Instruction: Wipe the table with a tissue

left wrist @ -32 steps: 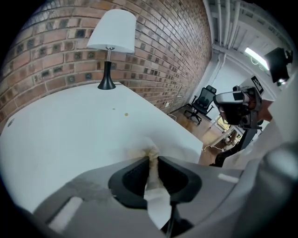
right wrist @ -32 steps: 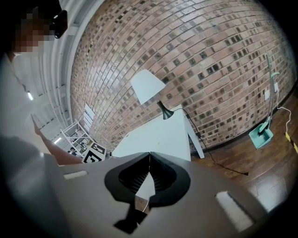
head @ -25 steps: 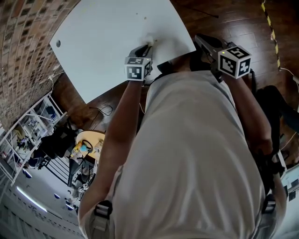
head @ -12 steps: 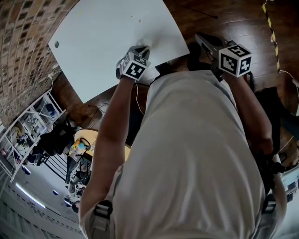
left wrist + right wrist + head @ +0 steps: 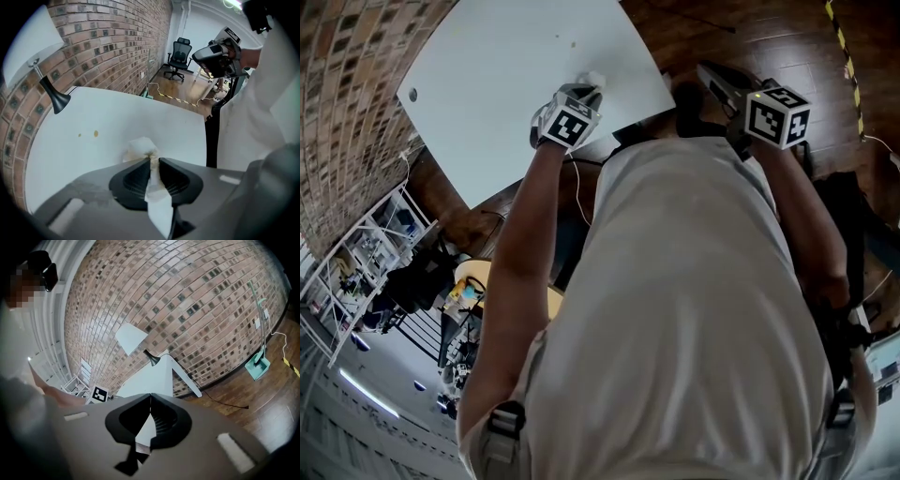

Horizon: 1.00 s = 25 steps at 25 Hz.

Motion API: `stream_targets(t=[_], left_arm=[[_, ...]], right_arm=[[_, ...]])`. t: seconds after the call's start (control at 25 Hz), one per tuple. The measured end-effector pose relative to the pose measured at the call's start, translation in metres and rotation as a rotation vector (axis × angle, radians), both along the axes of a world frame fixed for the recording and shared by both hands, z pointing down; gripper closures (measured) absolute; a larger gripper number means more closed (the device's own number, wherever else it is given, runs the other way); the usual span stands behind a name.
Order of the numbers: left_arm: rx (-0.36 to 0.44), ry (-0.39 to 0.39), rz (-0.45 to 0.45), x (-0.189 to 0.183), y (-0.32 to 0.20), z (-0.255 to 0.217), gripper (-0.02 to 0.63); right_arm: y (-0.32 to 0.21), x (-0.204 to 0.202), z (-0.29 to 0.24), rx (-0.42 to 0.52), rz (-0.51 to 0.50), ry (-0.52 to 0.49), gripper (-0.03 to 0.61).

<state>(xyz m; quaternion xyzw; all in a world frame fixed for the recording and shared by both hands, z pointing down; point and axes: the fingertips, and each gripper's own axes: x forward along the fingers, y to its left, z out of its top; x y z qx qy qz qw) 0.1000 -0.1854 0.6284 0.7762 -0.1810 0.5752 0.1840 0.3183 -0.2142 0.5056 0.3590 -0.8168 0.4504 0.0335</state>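
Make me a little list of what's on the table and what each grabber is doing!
Surface: white table, by a brick wall
Standing on it: black lamp
Mess: small brown spots
Wiper: left gripper shut on a stained tissue touching the table
Idle: right gripper shut, empty, held off the table

Your left arm (image 5: 520, 262) reached forward, and the grey two-jaw left gripper (image 5: 584, 91) in that hand pointed steeply down, its black-and-white marker cube (image 5: 569, 123) tilted. The black jaws were pinched on a crumpled white tissue (image 5: 140, 146), a strip of which trailed back between them. Your right arm (image 5: 811, 216) held the grey right gripper (image 5: 706, 72) off to the side, nearly level, jaws closed tip to tip with nothing between.
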Motion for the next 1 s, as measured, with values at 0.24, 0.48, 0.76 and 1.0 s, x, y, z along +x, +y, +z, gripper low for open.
stream_targets(t=[0.24,0.48,0.76,1.0], left_arm=[[-0.001,0.035,0.058,0.026,0.006,0.001,0.545],[-0.027,0.102,0.104,0.072,0.029,0.000,0.546],[0.033,0.232,0.024,0.118,0.036,-0.012,0.546],[0.204,0.409,-0.291,0.090,0.014,-0.064,0.546]], right_arm=[[0.000,0.006,-0.003,0.002,0.009,-0.003,0.570],[-0.003,0.012,-0.003,0.007,0.008,0.000,0.571],[-0.005,0.013,-0.007,0.014,-0.023,-0.018,0.571],[-0.013,0.014,-0.002,0.007,-0.073,-0.019,0.571]])
